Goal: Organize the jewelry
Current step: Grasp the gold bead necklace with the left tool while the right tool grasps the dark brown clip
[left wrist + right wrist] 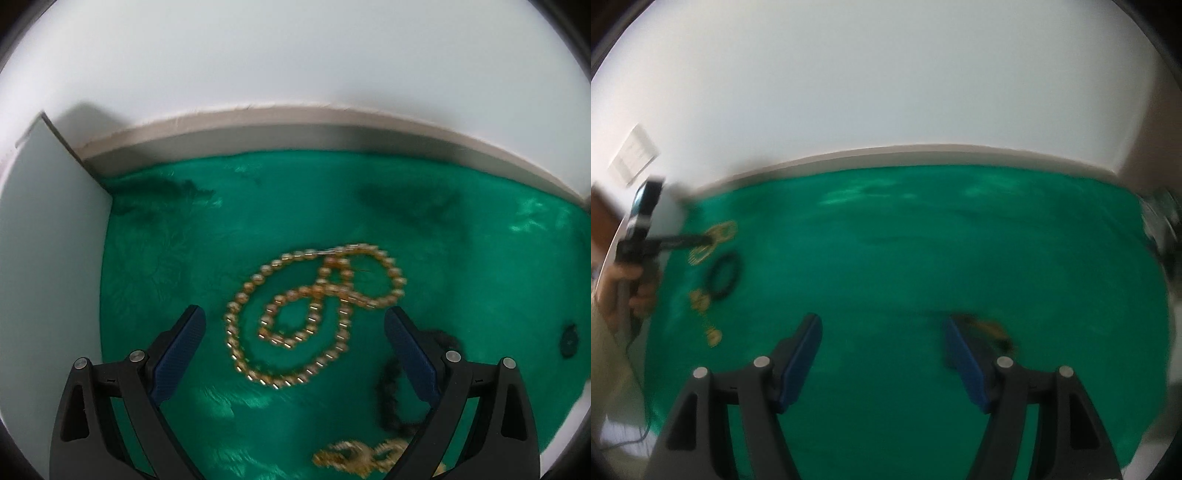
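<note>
A gold bead necklace (314, 314) lies coiled in loops on the green cloth (258, 206). My left gripper (295, 332) is open just above and in front of it, empty. A black fuzzy ring (388, 391) lies by its right finger, and a gold ornament (354, 458) lies below. In the right wrist view my right gripper (882, 332) is open and empty over the cloth (923, 240). A small dark and gold piece (990, 328) lies beside its right finger. The left gripper (705, 240) shows far left over the necklace (720, 232), near the black ring (724, 277).
A white panel (51, 258) stands at the cloth's left edge. A white wall with a grey ledge (295, 118) runs behind. A small dark round piece (569, 339) lies far right. Small gold pieces (701, 299) lie near the person's hand (624, 284).
</note>
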